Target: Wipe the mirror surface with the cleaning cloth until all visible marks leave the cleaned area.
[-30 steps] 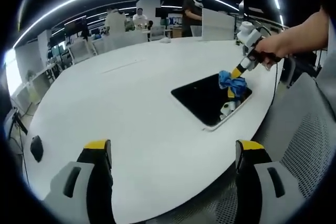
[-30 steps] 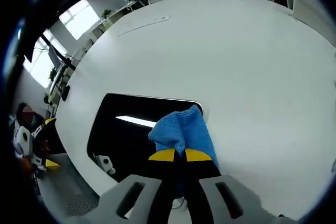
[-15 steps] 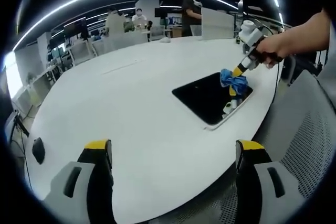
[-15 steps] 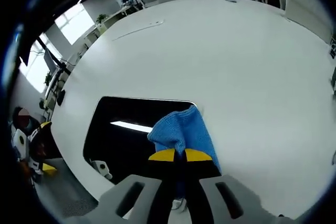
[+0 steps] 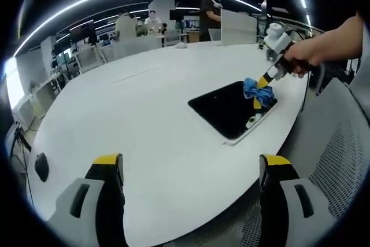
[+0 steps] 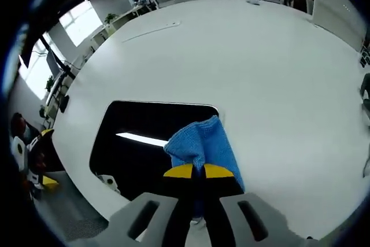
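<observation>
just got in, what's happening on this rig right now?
A person is wiping a flat mirror lying on a white table. The right gripper is shut on a blue cleaning cloth, pressed at the mirror's corner nearest that hand. The left gripper is open and holds nothing, above the table edge away from the mirror. I can't make out any marks on the glass.

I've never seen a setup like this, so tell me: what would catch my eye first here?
Probably the blue cleaning cloth, pinched in the right gripper and pressed on a dark mirror lying flat near the edge of a big white table. In the left gripper view, the left gripper hangs open over the table's near edge, away from the mirror.
</observation>
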Tool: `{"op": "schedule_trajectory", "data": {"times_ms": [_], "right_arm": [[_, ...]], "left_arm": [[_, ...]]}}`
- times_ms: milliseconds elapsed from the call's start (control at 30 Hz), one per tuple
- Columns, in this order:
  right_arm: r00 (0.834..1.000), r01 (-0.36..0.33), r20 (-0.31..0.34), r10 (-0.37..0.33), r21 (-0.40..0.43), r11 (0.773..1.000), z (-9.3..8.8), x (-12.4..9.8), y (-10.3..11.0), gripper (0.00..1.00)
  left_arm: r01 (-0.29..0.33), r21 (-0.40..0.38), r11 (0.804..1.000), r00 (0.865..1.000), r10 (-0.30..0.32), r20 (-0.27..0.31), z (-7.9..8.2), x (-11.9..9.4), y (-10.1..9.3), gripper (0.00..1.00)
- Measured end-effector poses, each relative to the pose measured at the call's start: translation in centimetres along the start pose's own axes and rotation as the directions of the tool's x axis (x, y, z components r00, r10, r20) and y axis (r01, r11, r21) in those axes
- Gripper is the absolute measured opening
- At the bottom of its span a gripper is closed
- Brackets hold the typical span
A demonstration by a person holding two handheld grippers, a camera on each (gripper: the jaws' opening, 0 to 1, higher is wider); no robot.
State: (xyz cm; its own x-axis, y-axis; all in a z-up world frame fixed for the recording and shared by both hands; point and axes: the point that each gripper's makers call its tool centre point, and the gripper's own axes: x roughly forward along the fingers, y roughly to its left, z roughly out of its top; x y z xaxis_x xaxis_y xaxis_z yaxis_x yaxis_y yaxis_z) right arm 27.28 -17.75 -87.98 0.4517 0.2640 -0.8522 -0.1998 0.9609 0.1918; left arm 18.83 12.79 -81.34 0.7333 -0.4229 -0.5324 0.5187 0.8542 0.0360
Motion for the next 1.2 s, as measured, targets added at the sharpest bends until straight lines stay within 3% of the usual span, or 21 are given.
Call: {"op": "schedule_trajectory", "data": {"times_ms": [900,1200], "right_arm": [[0.998,0.024,-0.054,-0.02,0.079,0.997,-4.3,-2.5,1.4,0.0],[0.998,0.041,-0.047,-0.039,0.055,0.998,-4.4,-2.4,1.2,0.0]], "left_arm": [[-0.024,0.001,1.0,1.0,0.024,-0.006,-0.3,-0.1,0.7,0.98],[-0.017,0.002,1.0,1.0,0.017,-0.004,-0.5,0.1,0.9,0.97]]}}
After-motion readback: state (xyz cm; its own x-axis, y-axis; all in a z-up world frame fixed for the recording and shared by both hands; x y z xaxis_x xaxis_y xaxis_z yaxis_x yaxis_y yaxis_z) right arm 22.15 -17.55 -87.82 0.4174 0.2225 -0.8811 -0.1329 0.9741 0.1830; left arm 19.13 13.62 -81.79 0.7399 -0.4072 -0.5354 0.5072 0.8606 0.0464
